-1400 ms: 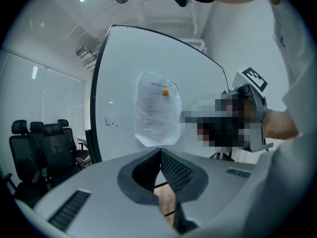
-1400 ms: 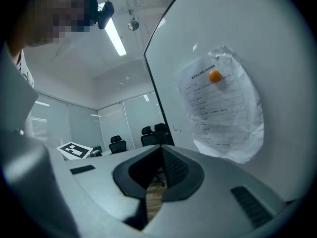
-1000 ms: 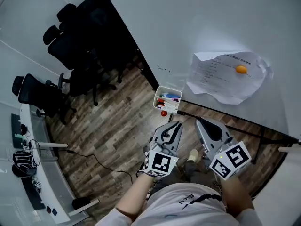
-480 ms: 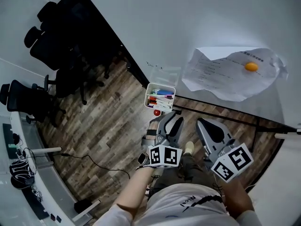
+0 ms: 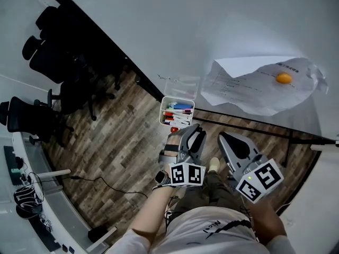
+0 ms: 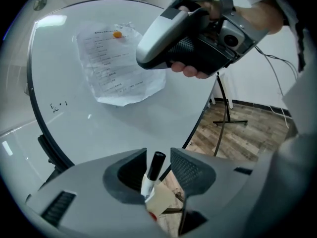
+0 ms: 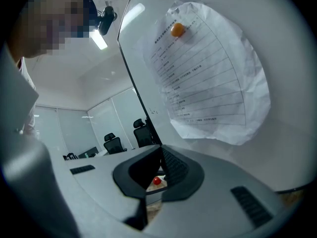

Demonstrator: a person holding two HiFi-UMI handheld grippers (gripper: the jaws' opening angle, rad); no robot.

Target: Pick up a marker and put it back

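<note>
Now your left claw (image 5: 192, 134) sits just below the white tray (image 5: 178, 99) that hangs at the lower edge of the whiteboard (image 5: 212, 36). Its jaws stand wide apart. In the left gripper view, a marker (image 6: 154, 168) with a black cap and white barrel stands between them, cap pointing up toward the board. It leans closer to the left-hand jaw, and a clear gap shows on the other side, so the claw (image 6: 158, 155) is not squeezing it. The marker's lower end is hidden behind the claw's body.

Your right claw (image 5: 225, 137) hangs just beside the left one, off to the side of the tray, with its jaws brought together and nothing held. Through the slit below its tips (image 7: 161, 150) you can see a small red ball (image 7: 157, 181).

Higher on the whiteboard, a crumpled printed sheet (image 5: 254, 89) is pinned by an orange magnet (image 5: 284, 78).
</note>
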